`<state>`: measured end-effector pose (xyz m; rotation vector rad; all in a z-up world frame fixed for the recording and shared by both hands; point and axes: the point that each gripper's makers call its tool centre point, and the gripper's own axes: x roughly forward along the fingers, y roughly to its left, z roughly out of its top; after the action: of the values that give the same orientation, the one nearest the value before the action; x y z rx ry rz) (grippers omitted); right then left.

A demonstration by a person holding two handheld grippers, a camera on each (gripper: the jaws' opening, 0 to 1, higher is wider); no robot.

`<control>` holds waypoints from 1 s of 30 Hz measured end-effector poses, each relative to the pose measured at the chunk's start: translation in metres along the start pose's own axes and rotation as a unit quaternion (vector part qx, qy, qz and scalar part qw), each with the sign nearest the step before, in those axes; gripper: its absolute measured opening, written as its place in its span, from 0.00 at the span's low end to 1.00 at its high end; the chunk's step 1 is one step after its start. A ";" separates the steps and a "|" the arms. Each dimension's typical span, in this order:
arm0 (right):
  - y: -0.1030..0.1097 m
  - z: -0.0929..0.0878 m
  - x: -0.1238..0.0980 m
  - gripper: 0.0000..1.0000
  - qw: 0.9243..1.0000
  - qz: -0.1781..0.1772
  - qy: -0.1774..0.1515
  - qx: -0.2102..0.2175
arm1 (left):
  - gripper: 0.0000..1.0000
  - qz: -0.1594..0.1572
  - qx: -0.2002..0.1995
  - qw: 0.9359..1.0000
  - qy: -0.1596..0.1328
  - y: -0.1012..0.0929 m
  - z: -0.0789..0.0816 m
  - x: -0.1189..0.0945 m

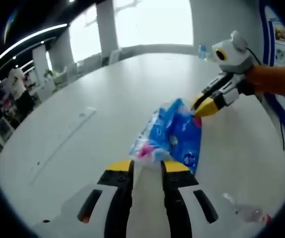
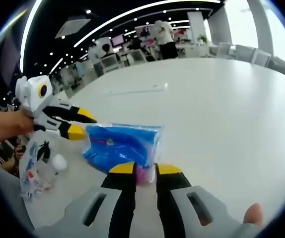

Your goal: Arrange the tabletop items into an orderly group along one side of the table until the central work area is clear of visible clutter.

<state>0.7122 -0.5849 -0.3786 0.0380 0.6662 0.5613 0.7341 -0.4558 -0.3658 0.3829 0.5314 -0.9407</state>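
A blue plastic pack (image 1: pixel 171 133) with pink at its end hangs over the white table (image 1: pixel 107 89), stretched between both grippers. In the left gripper view my left gripper (image 1: pixel 147 166) is shut on the pack's near pink end. The right gripper (image 1: pixel 204 106) reaches in from the right, held by a hand, and pinches the far corner. In the right gripper view the same pack (image 2: pixel 120 144) runs from my right gripper (image 2: pixel 145 169), shut on its pink end, across to the left gripper (image 2: pixel 81 124) at its far left edge.
A clear plastic bottle (image 1: pixel 247 213) lies near the table edge, seen again with its white cap as the bottle (image 2: pixel 35 171). A thin flat strip (image 1: pixel 80 118) lies farther out on the table. Chairs and a standing person (image 2: pixel 165 32) are beyond the far edge.
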 end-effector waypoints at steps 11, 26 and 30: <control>0.001 0.001 -0.004 0.15 1.000 -0.002 -0.004 0.001 | 0.25 0.004 -0.002 1.000 0.005 0.000 -0.001 -0.002; 0.001 0.011 -0.009 0.16 1.000 -0.007 -0.017 0.001 | 0.26 0.014 -0.005 1.000 0.009 0.008 -0.005 -0.010; 0.002 0.019 -0.016 0.16 1.000 -0.008 -0.030 0.003 | 0.27 0.020 -0.006 1.000 0.006 0.011 -0.004 -0.020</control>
<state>0.7124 -0.5886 -0.3544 0.0536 0.6097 0.5407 0.7330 -0.4351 -0.3563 0.3860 0.5379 -0.8977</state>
